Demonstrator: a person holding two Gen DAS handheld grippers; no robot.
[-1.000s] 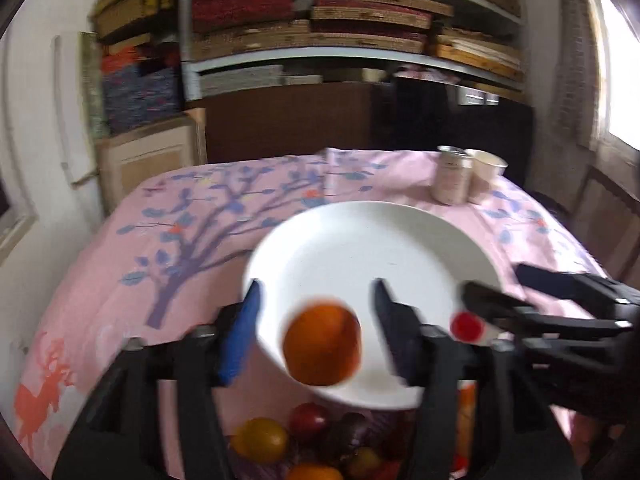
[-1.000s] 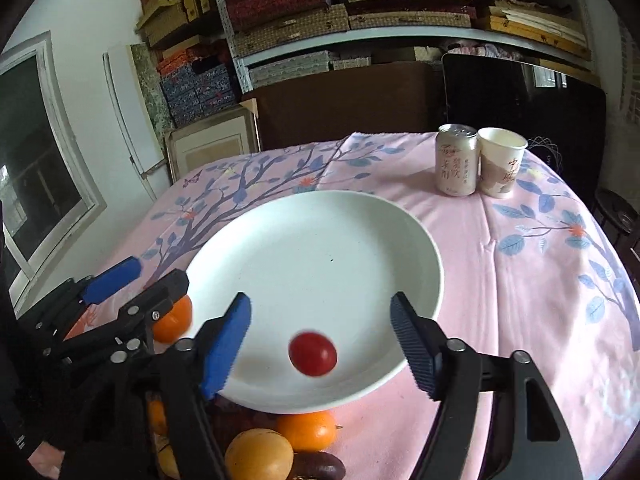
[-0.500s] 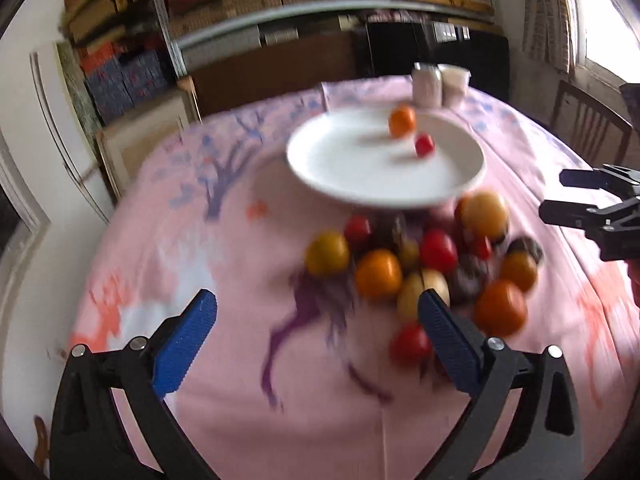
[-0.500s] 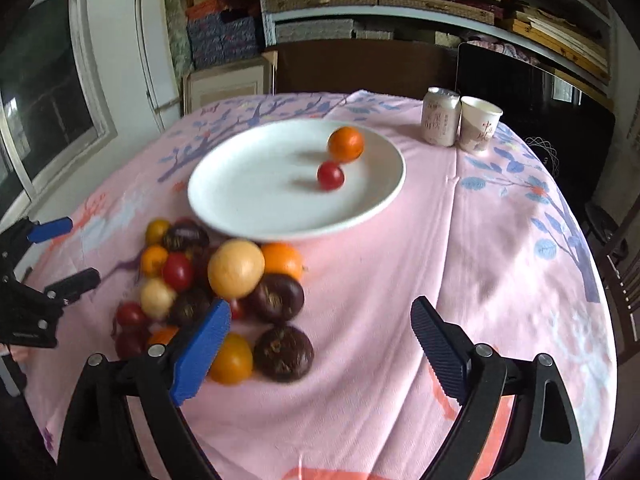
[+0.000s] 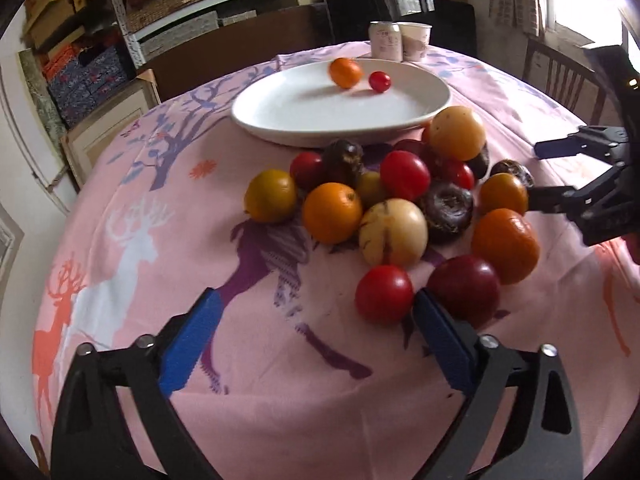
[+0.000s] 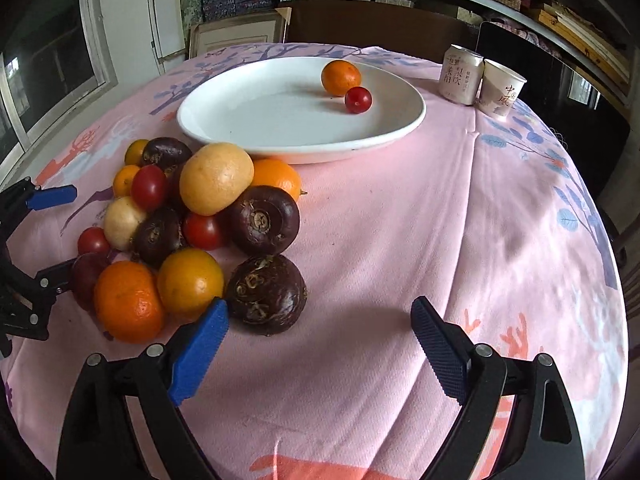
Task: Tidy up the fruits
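Observation:
A white plate (image 5: pixel 304 120) (image 6: pixel 248 128) sits on the pink tablecloth and holds a small orange (image 5: pixel 345 73) (image 6: pixel 341 77) and a cherry tomato (image 5: pixel 379 81) (image 6: pixel 358 99). In front of it lies a pile of fruit (image 5: pixel 400 208) (image 6: pixel 188 216): oranges, red tomatoes, yellow fruits and dark purple ones. My left gripper (image 5: pixel 316 340) is open and empty, low over the cloth just before a red tomato (image 5: pixel 384 294). My right gripper (image 6: pixel 320 344) is open and empty, its left finger beside a dark purple fruit (image 6: pixel 266 294). Each gripper shows at the edge of the other's view.
A drink can (image 6: pixel 460 79) and a paper cup (image 6: pixel 502 87) stand behind the plate on the right. Shelves with boxes fill the back wall. A wooden chair (image 5: pixel 560 80) stands at the table's right side. A window is on the left.
Both grippers let go of the orange and the cherry tomato over the plate, then pulled back toward the near side. The two fruits now rest at the plate's far side.

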